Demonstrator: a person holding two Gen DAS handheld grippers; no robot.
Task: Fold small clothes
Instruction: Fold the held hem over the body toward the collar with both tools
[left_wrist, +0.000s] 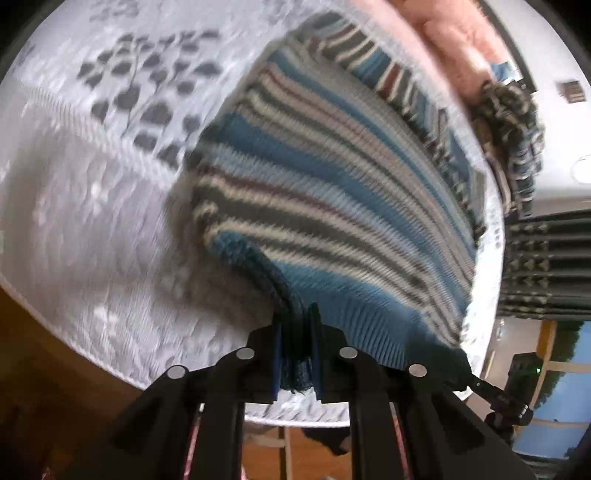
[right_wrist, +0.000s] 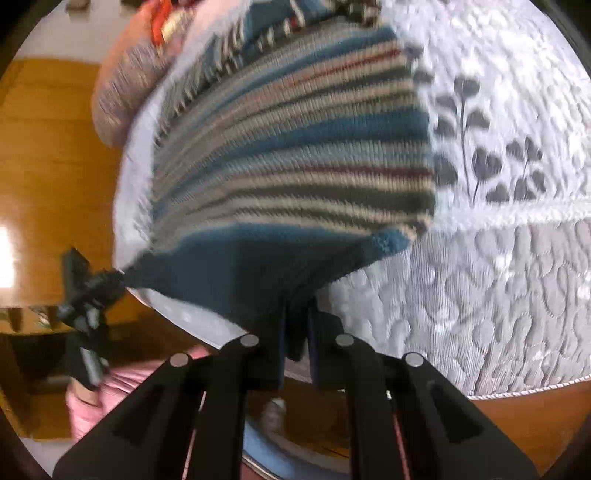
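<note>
A small knitted sweater striped in teal, cream, grey-green and thin maroon bands is lying spread over a white quilted bedcover printed with grey leaf sprigs, its solid teal ribbed hem being lifted off the cover at the near edge. The knit is fanning outward from the hem, stripes running across the body, with a folded sleeve or upper part bunching at the far end, blurred by motion. The left black two-finger gripper is clamping the teal hem between its blue-padded fingers, fabric filling the narrow gap. The right black two-finger gripper is likewise pinching the hem's dark teal edge, jaws drawn close on the cloth. In the right wrist view the sweater is draping toward the bedcover edge, a brown wooden floor showing beyond. A pink fuzzy fabric is lying at the far side, beside the sweater.
</note>
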